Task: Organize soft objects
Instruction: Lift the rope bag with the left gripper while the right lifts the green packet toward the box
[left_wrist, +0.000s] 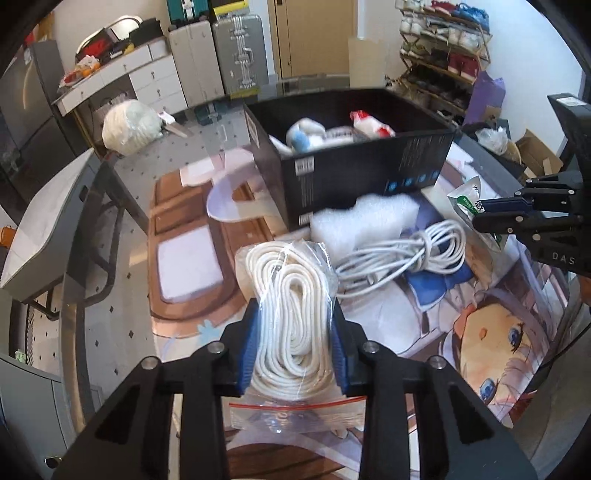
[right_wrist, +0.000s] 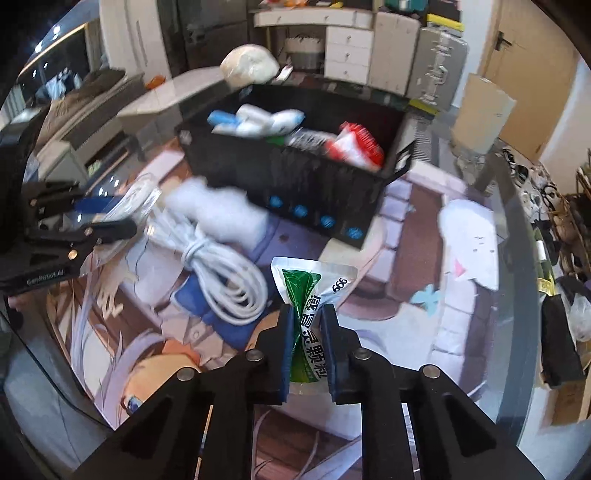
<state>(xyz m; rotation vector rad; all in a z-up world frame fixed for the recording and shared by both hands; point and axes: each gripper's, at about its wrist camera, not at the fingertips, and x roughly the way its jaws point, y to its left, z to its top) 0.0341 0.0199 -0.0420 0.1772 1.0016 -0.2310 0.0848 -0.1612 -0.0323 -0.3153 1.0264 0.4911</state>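
Risk: slippery clear zip bag of coiled white rope (left_wrist: 291, 317) slipping from left tool (left_wrist: 293, 350), pinched only at mid-coil. Green-and-white foil sachet (right_wrist: 308, 314) crumpled thin in right tool (right_wrist: 308, 345), likely to slide out. Both tools pitched steeply down over picture-printed table (left_wrist: 461, 314), short of black cardboard box (left_wrist: 354, 173). Loose white cable bundle (left_wrist: 402, 254) untouched.

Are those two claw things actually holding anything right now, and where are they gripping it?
Yes. The left gripper pinches the bagged white rope across its middle; the right gripper pinches the green-and-white sachet at its waist.
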